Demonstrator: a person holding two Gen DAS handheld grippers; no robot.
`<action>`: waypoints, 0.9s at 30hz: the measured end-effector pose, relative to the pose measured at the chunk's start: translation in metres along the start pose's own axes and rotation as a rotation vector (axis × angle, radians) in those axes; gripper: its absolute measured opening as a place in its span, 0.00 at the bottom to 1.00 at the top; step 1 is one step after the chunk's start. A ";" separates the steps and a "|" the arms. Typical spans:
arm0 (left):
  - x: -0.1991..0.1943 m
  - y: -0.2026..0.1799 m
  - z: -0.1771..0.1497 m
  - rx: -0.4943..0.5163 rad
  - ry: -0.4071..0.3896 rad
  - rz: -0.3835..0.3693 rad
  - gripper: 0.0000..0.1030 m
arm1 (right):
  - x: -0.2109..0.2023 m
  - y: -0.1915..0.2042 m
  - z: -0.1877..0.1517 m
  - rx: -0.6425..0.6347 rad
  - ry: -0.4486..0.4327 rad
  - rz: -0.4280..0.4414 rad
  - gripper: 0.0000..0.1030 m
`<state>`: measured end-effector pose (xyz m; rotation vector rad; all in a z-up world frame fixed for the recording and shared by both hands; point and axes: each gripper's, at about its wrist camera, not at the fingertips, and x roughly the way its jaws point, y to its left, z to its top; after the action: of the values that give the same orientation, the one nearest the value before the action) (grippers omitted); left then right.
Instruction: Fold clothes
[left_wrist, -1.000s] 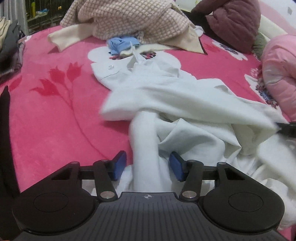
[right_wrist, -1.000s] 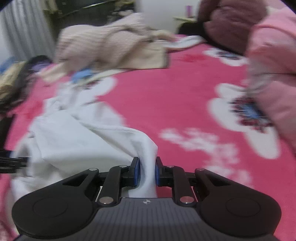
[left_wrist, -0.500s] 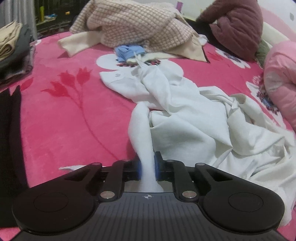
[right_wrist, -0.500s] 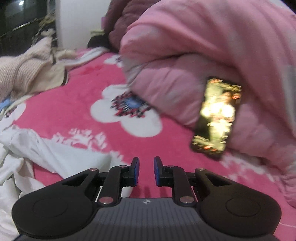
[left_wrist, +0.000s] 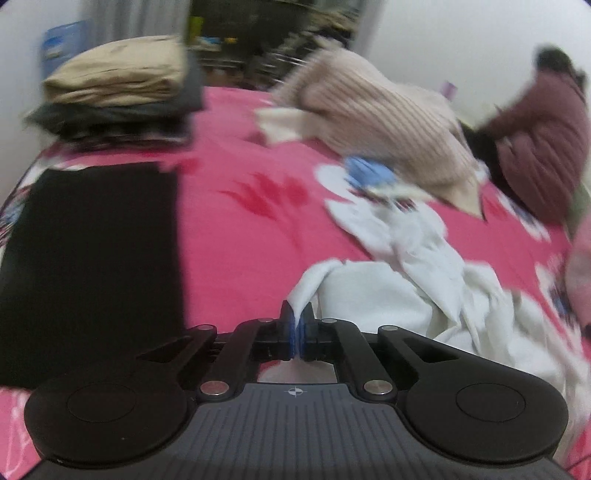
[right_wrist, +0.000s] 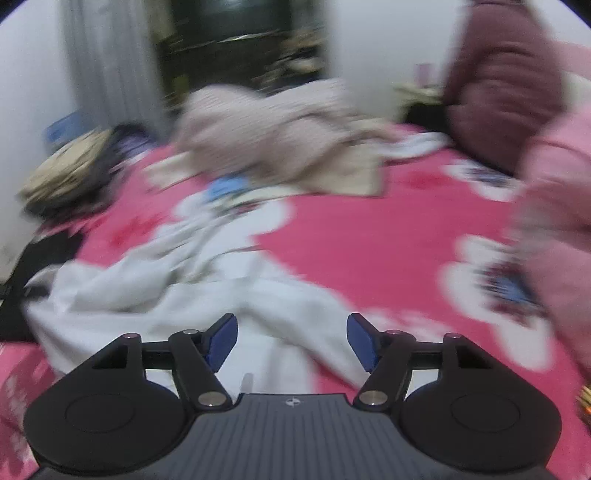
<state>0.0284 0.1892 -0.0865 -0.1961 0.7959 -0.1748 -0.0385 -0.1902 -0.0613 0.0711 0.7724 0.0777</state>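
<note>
Since half a second ago your right gripper has swung back over the white garment, fingers wide apart. Your left gripper stays clamped on a white fold. It lies crumpled on the pink bedspread. Only the left view shows the black cloth clearly; blur hides detail.

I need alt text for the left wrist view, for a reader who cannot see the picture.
The left gripper is shut on a fold of a crumpled white cloth garment lying on a pink flowered bedspread. A flat black garment lies to the left, a stack of folded clothes behind it. The picture is motion-blurred.
</note>
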 end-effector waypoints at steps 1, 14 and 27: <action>-0.001 0.005 0.003 -0.020 -0.009 0.007 0.01 | 0.013 0.013 0.002 -0.028 0.020 0.028 0.67; 0.056 -0.005 0.103 -0.028 -0.202 -0.076 0.01 | 0.087 -0.018 -0.014 0.000 0.178 -0.209 0.37; 0.067 0.015 0.075 0.002 -0.016 -0.036 0.66 | -0.002 -0.093 -0.051 0.238 0.059 -0.377 0.55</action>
<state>0.1298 0.1965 -0.0852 -0.2094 0.7762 -0.2078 -0.0713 -0.2810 -0.1044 0.1477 0.8398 -0.3720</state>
